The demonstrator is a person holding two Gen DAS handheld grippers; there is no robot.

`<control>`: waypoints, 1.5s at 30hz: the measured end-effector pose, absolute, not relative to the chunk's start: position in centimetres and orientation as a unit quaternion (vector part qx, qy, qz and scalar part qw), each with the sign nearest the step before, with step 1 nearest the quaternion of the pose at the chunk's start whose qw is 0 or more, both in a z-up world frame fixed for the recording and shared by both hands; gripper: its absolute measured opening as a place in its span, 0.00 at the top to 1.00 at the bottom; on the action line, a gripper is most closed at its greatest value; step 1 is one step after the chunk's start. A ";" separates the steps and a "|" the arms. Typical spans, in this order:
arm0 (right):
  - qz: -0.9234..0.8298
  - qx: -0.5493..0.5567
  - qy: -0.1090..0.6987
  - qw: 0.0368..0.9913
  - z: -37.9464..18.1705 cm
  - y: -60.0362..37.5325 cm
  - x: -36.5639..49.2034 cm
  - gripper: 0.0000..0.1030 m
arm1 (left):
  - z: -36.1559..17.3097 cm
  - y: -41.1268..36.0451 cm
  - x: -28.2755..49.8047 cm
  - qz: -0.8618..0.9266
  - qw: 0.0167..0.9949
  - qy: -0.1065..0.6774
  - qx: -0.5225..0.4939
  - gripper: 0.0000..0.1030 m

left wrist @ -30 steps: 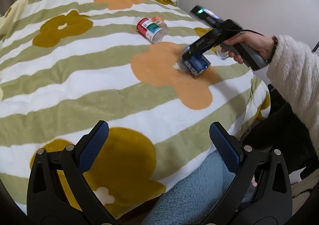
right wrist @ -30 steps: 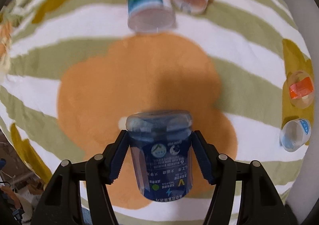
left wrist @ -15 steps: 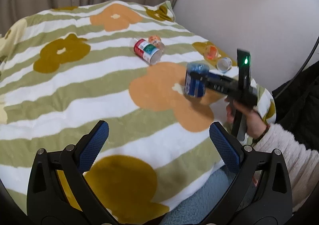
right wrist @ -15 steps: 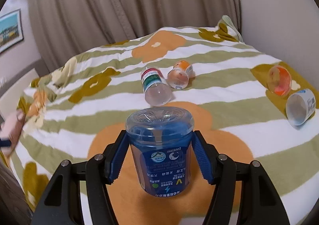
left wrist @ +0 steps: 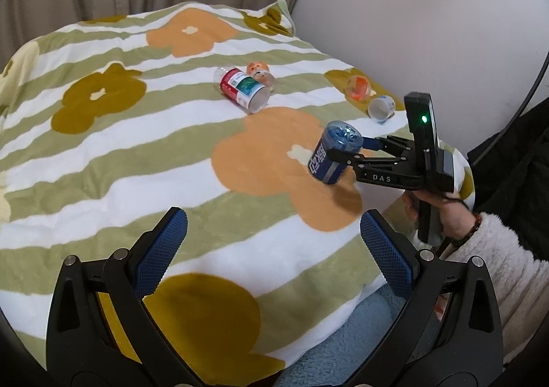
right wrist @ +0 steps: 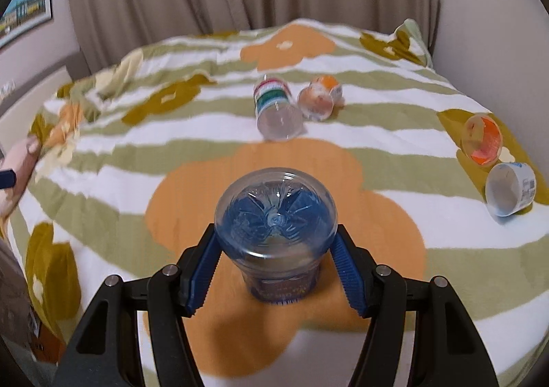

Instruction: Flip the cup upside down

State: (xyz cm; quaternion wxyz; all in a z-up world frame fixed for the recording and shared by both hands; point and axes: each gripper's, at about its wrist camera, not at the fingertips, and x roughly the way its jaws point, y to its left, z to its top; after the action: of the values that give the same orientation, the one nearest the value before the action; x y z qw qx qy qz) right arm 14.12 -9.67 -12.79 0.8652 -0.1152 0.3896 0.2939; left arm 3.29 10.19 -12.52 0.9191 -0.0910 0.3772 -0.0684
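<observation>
Lying on the flowered blanket (right wrist: 429, 215) of the bed beyond are a striped cup (right wrist: 276, 107), an orange cup (right wrist: 317, 97), and two more at right (right wrist: 482, 139) (right wrist: 509, 188), well apart. Right gripper (right wrist: 276, 258) clamps the blue cup (right wrist: 276, 225), base up, tilted, above the orange flower. Left gripper (left wrist: 271, 251) is spread, holding nothing.

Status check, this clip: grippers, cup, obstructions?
Right gripper shut on blue cup, base up, tilted, just above blanket. Left gripper open, empty. Nothing blocking underneath.
</observation>
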 end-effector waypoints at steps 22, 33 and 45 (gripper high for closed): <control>0.278 -0.131 0.395 0.866 -10.9 -9.8 12.6 0.00 | -10.6 10.0 1.1 -0.055 0.931 0.351 -0.087 0.02; 0.171 -0.127 0.178 0.961 4.4 -14.9 -1.5 0.00 | -2.0 5.9 -0.1 -0.040 0.980 0.194 -0.009 0.00; 0.033 -0.026 0.096 0.994 10.7 -19.7 -8.3 0.00 | 3.1 -0.5 -0.2 -0.043 0.995 0.087 0.002 0.00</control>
State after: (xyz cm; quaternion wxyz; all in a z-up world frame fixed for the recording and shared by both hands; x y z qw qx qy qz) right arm -8.30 -19.75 10.67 0.9945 -0.0263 0.0961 0.0334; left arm -0.20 -0.50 3.15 0.9953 0.0018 0.0875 -0.0427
